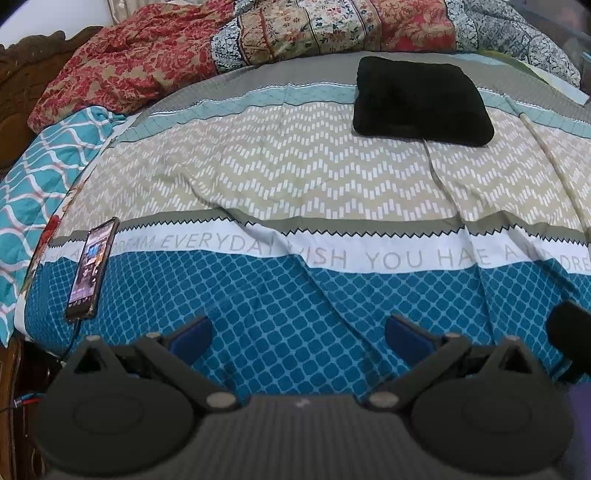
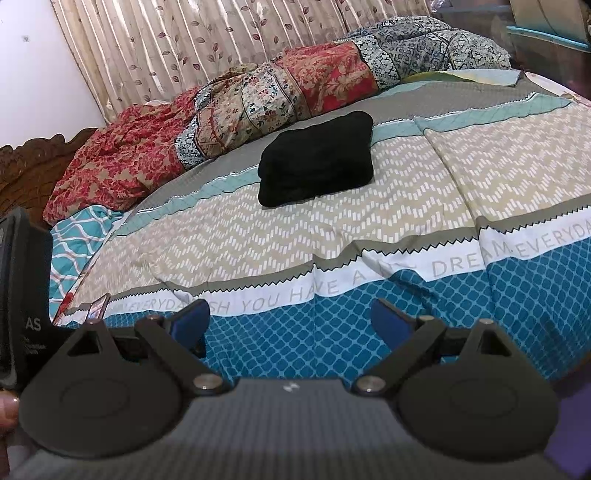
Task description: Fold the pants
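One phone (image 1: 90, 267) is lying at the far left edge of the bedsheet (image 1: 295, 177), screen lit, w/ a cable trailing off its near end. Beside it, further left, a teal lattice-print cloth (image 1: 44, 177) is bunching up. Along the back, one patchwork quilt (image 1: 258, 33) is sitting heaped, red floral on the left, dark blue print on the right; behind it in the right wrist view a leaf-print curtain (image 2: 207, 40) is hanging. Moving right, one pair of black pants (image 1: 421, 101) is resting on the bedsheet as a compact folded bundle, towards the back, near the quilt but apart from it, well apart from both grippers. The left gripper (image 1: 297, 334) is hovering over the blue-diamond band w/ its 2 fingers spread wide, nothing btwn them. The right gripper (image 2: 290, 323) is doing likewise, its 2 blue-padded fingers (image 2: 388, 319) splayed apart & empty.
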The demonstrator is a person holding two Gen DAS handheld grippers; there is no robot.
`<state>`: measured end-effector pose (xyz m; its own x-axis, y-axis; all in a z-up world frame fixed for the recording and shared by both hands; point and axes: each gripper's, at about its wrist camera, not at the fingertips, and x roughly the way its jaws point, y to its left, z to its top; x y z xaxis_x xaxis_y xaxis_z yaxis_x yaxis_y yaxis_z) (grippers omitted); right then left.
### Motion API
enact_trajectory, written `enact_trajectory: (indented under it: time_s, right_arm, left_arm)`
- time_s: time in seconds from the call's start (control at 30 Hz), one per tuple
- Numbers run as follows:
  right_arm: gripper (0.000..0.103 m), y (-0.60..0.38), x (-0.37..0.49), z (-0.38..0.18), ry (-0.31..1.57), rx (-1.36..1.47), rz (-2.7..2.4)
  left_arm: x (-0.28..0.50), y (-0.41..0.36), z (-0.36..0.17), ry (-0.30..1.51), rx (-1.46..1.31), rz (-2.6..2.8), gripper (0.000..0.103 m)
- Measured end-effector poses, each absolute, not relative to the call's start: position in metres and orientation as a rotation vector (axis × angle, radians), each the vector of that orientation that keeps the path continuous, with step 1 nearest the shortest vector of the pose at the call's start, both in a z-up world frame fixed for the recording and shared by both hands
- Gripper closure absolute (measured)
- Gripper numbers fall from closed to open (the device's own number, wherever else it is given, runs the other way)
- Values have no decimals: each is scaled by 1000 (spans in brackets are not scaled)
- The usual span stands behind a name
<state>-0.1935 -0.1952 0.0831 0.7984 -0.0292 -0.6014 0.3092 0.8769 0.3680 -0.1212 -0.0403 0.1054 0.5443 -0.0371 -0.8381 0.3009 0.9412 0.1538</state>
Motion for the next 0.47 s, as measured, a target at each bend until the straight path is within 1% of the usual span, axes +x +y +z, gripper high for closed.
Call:
enact_trajectory:
  time_s: [0.47]
  right_arm:
    - [7, -195, -193, 78, 624, 462, -199]
  left_arm:
    - [-120, -45, 100, 987, 293, -243, 0]
